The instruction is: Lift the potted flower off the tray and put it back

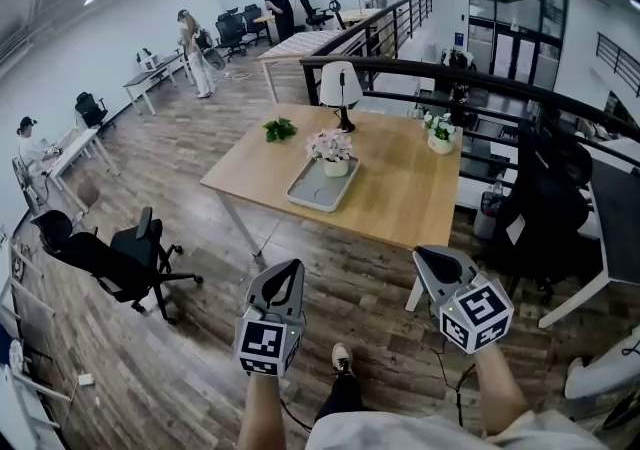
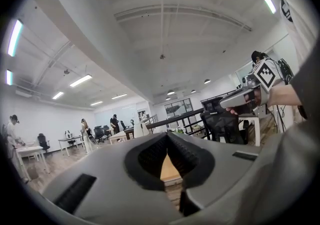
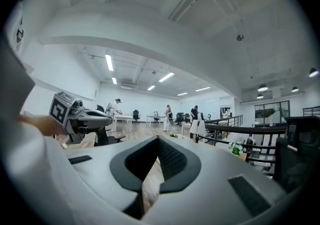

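Observation:
The potted flower [image 1: 331, 150], pink and white blooms in a pale pot, stands at the far end of a grey tray [image 1: 315, 193] on the wooden table [image 1: 400, 198]. Both grippers hover over the floor in front of the table, well short of it and pointing level toward it. My left gripper [image 1: 289, 267] is shut with nothing between its fingers, and so is my right gripper [image 1: 421, 255]. In the left gripper view the jaws [image 2: 167, 139] meet and the right gripper [image 2: 249, 95] shows beside them. In the right gripper view the closed jaws [image 3: 158, 141] frame the table, with the left gripper [image 3: 80, 115] alongside.
On the table stand a white lamp [image 1: 340, 88], a green sprig [image 1: 279, 129] and a second flower pot [image 1: 439, 134]. A black office chair [image 1: 120, 260] stands left, another chair [image 1: 545, 208] right. A black railing [image 1: 460, 78] runs behind. People work at far desks.

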A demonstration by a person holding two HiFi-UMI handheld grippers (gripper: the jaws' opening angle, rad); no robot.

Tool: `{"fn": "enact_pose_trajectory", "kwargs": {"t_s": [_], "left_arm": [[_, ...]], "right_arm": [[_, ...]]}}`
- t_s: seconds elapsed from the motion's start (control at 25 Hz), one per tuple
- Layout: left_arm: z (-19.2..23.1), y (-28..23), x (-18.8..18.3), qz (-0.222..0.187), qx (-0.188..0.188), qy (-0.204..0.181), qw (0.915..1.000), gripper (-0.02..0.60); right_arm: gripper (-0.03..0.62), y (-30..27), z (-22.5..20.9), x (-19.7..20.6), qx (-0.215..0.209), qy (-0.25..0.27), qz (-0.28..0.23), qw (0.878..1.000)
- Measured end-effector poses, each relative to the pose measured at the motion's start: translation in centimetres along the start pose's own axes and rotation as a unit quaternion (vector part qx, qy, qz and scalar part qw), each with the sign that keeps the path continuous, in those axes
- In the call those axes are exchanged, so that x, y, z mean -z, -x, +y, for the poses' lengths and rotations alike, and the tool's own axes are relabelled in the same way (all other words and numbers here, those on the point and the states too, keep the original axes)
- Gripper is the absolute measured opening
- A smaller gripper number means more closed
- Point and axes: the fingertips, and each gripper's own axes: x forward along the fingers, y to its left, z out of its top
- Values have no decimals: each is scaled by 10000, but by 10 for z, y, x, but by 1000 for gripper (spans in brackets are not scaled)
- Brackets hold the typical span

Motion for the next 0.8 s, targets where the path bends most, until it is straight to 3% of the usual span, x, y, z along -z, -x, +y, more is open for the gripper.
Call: {"fn": "enact_pose_trajectory", "kwargs": {"t_s": [0.2,0.8], "left_arm": [[42,-46,8,-90,73,212,9997,6],[141,-164,23,-31,402,95,9991,6]], "right_arm": [[21,-51,-27,-7,132,-37,50,9999],[21,-193,-65,-31,181,-14,187,9997]]}}
